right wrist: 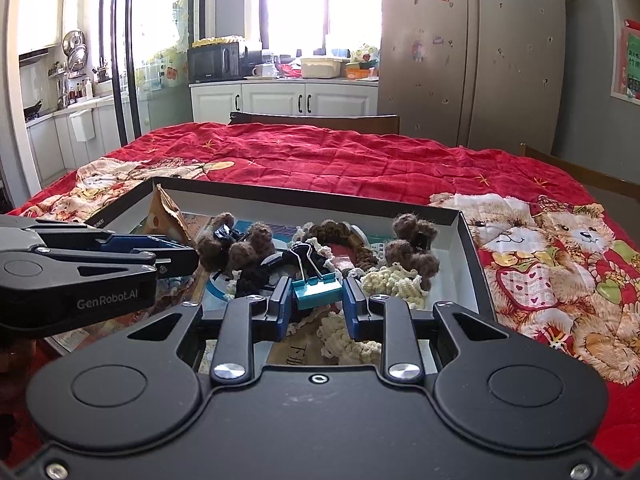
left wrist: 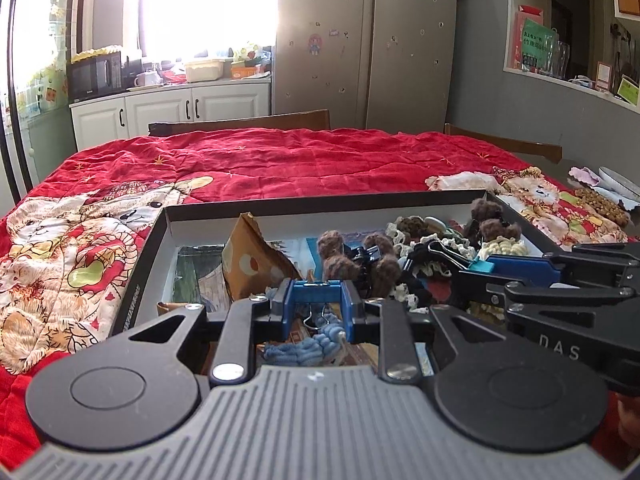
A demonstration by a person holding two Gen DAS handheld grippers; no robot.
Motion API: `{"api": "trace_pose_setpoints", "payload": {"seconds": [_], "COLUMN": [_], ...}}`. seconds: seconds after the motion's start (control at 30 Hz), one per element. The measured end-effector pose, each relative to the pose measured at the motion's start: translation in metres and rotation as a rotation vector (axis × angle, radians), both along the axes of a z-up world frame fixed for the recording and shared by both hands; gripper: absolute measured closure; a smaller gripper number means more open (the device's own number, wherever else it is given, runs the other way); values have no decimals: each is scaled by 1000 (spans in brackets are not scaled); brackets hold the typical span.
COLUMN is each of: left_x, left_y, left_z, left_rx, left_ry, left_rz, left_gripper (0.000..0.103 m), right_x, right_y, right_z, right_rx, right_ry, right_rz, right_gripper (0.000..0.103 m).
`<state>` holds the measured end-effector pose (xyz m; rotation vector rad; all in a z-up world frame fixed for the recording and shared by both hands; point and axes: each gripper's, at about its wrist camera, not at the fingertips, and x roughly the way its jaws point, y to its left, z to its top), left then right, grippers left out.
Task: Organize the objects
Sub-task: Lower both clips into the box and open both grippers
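- Daylight floods in through the far window (left wrist: 208, 8), which is blown out to pure white in both views.
- Its glare washes over the near edge of the refrigerator (left wrist: 320, 40) beside it.
- The red quilt (right wrist: 340, 160) is evenly and brightly lit, its shadows soft.
- Fisheye bending curves the door frame (left wrist: 12, 80) at far left.
- Corners darken; the near foreground stays fairly sharp.

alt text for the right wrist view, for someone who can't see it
The right gripper is shut on a teal binder clip above a shallow black box cluttered with brown and cream crocheted pieces. The left gripper reaches into the box from the left side. The box sits on a red teddy-bear quilt, with a kitchen behind.
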<state>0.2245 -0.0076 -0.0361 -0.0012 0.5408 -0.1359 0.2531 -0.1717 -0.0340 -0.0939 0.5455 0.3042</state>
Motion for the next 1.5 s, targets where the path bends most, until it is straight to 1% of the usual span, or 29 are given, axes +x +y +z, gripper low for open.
{"api": "trace_pose_setpoints", "payload": {"seconds": [0.03,0.17,0.2,0.27,0.43,0.5,0.67,0.83,0.87,1.0,1.3,1.5], "left_x": [0,-1,-1,-2,-2,-3,-5,-10,-11,-17,-25,-32], "left_y": [0,-1,-2,-2,-3,-4,-5,-7,-7,-9,-4,4], "left_z": [0,0,0,1,1,2,3,6,7,12,22,27], "left_rx": [3,13,15,16,23,26,27,27,27,38,32,26], "left_ry": [0,2,0,0,1,-1,-6,-16,-21,-48,-76,-85], "left_rz": [-1,5,6,4,4,4,-2,-6,-4,17,53,88], "left_gripper": [74,60,60,53,50,48,43,33,30,23,17,13], "right_x": [0,1,1,1,1,1,1,-1,-1,-3,-14,-21], "right_y": [0,1,1,2,1,1,-1,-3,-3,-4,-8,-11], "right_z": [-1,-1,-1,-1,-2,-2,-2,0,1,4,18,27], "right_rx": [-2,-8,-8,-8,-7,-8,-3,8,9,17,31,34], "right_ry": [2,1,1,1,0,-1,0,-8,-10,-14,-50,-54], "right_rz": [2,4,5,5,2,1,-5,-2,-2,-8,-13,-25], "right_gripper": [77,77,77,77,76,72,68,66,66,66,60,56]}}
